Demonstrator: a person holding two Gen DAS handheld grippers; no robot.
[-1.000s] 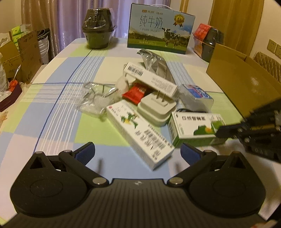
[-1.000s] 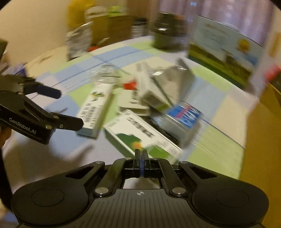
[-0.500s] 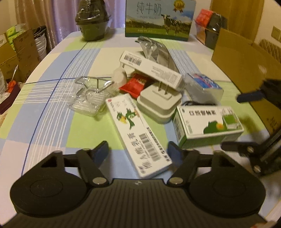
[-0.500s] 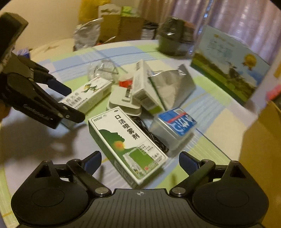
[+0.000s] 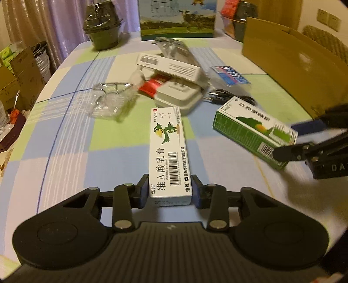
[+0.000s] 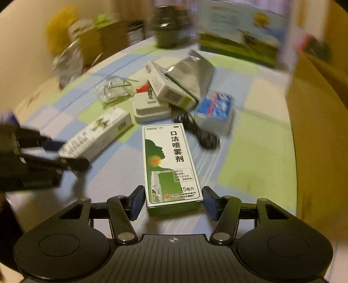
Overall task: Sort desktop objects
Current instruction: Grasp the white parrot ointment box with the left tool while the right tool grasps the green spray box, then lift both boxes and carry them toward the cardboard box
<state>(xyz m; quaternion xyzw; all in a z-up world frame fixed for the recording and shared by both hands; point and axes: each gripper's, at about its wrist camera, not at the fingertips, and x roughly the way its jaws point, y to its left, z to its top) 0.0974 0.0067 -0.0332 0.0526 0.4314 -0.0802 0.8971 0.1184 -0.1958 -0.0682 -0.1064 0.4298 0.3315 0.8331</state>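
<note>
On the checked counter (image 5: 65,156) lie three cartons of medicine, one white adapter (image 5: 178,98), one red packet (image 5: 152,86), one clear plastic tray (image 5: 111,102), one silver pouch (image 5: 174,49), one blue-and-white pack (image 5: 230,75) and one black cable (image 5: 230,96). At the far edge stand one milk box (image 5: 177,19) and one dark pot (image 5: 102,28); one cardboard box (image 5: 293,67) sits at the right.

The white carton (image 5: 168,152) lies flat, long axis running straight away from the left gripper (image 5: 169,192), its near end between the fingers (image 5: 142,191). Both pads touch or nearly touch its sides; the grip looks closed on it. Its far end reaches the adapter.

The green carton (image 6: 169,165) lies flat, long axis in line with the right gripper (image 6: 174,201), near end between the fingers (image 6: 137,202). A narrow gap shows on each side, so the fingers are spread and not pinching. In the left view this carton (image 5: 254,130) lies slantwise, well right of the white one.

The third carton (image 5: 168,66), white with a barcode, rests across the adapter and pouch, tilted.

Right-view edges are blurred.
</note>
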